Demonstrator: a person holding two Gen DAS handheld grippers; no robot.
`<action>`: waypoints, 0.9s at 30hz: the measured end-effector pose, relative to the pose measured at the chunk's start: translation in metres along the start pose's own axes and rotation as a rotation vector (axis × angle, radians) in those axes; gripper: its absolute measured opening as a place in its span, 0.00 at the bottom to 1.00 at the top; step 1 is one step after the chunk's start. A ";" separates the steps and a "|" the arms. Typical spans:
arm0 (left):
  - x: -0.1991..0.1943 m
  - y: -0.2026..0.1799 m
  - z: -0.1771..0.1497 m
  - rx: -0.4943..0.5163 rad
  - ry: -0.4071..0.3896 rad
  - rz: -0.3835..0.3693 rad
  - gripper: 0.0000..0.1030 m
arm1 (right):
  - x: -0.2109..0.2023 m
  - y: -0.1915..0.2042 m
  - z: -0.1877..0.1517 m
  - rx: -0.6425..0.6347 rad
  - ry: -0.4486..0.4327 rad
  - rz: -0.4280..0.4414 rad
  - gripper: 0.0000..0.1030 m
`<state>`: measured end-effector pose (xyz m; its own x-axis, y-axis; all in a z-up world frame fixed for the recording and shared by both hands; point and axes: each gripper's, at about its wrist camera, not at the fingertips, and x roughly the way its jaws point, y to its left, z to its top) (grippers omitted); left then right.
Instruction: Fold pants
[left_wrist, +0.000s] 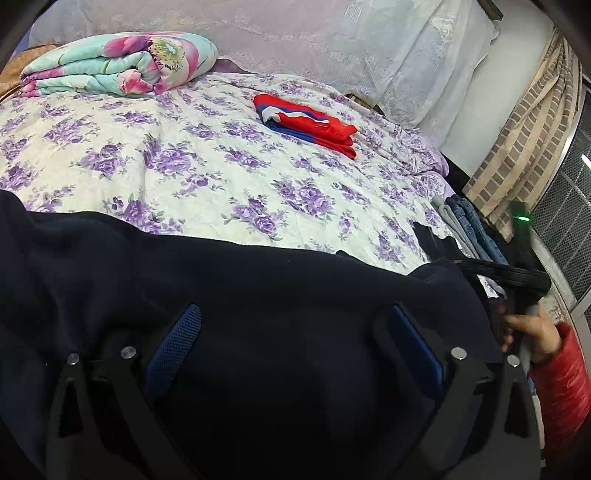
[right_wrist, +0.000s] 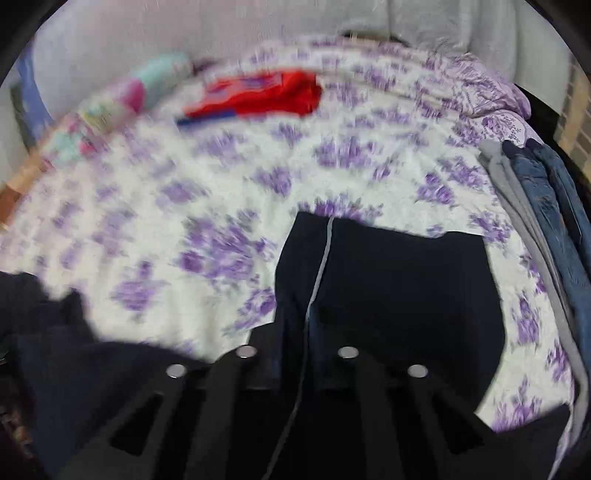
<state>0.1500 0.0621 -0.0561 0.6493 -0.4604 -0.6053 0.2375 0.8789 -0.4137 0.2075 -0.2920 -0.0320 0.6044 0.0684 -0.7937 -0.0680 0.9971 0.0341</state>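
Dark navy pants (left_wrist: 258, 295) lie across the near edge of the bed with its purple-flowered sheet (left_wrist: 184, 158). My left gripper (left_wrist: 293, 321) is open, its blue pads spread wide just above the pants. The other gripper shows at the right edge of the left wrist view (left_wrist: 517, 275), held in a hand with a red sleeve. In the blurred right wrist view, my right gripper (right_wrist: 299, 332) is shut on a fold of the pants (right_wrist: 388, 277), by a thin grey stripe. The pants' far end lies flat on the sheet (right_wrist: 184, 192).
Folded red, white and blue clothing (left_wrist: 310, 123) lies mid-bed. A rolled floral quilt (left_wrist: 118, 64) sits at the far left. A stack of folded jeans and grey clothes (right_wrist: 535, 206) lies at the bed's right edge. A lace curtain (left_wrist: 295, 33) hangs behind.
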 end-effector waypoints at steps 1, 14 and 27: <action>0.000 0.000 0.000 0.000 0.000 -0.001 0.96 | -0.015 -0.006 -0.004 0.018 -0.039 0.020 0.04; 0.000 -0.001 0.000 0.001 0.001 0.013 0.96 | -0.154 -0.096 -0.112 0.215 -0.337 -0.012 0.71; -0.006 0.003 -0.002 -0.019 -0.028 -0.048 0.96 | 0.037 0.000 0.000 -0.040 0.061 -0.064 0.41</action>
<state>0.1456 0.0676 -0.0548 0.6576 -0.4981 -0.5652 0.2552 0.8532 -0.4549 0.2301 -0.2890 -0.0614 0.5593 0.0015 -0.8290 -0.0630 0.9972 -0.0407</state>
